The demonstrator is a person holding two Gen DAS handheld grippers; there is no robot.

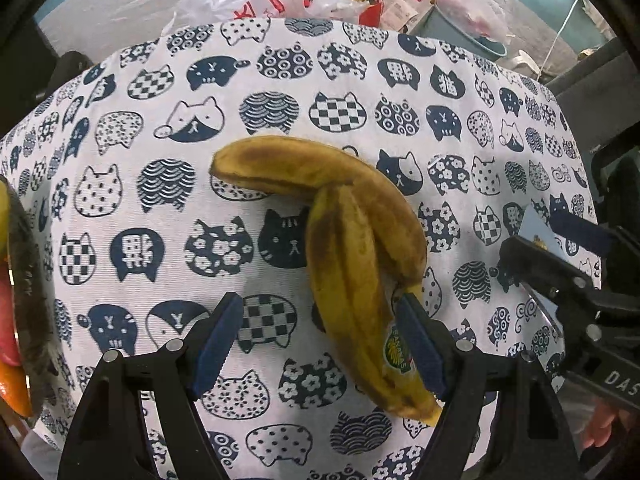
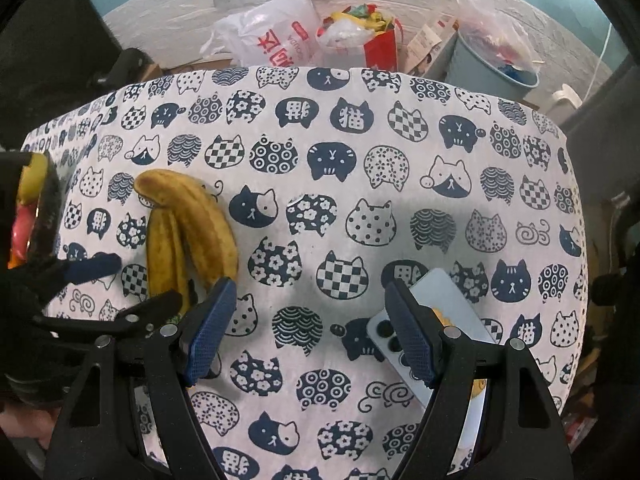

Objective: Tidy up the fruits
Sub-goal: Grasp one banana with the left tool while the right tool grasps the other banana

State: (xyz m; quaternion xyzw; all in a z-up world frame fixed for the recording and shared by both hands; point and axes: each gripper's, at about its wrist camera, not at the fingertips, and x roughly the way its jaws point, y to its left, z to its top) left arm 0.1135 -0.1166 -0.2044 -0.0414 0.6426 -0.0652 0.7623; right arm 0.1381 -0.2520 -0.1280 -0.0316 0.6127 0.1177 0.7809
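A bunch of brown-spotted yellow bananas (image 1: 352, 248) lies on the cat-print tablecloth (image 1: 160, 160); it also shows at the left of the right wrist view (image 2: 184, 236). My left gripper (image 1: 320, 344) is open, its jaws on either side of the stem end of the bunch, the right pad touching the stem. It shows in the right wrist view (image 2: 132, 284) too. My right gripper (image 2: 308, 332) is open and empty over bare cloth, to the right of the bananas. A dark basket (image 1: 28, 300) holding other fruit sits at the left table edge.
A white phone (image 2: 432, 320) lies on the cloth under the right gripper's right finger. Behind the table stand plastic bags (image 2: 276, 36), a red bag (image 2: 376, 48) and a grey bin (image 2: 488, 64) against the wall.
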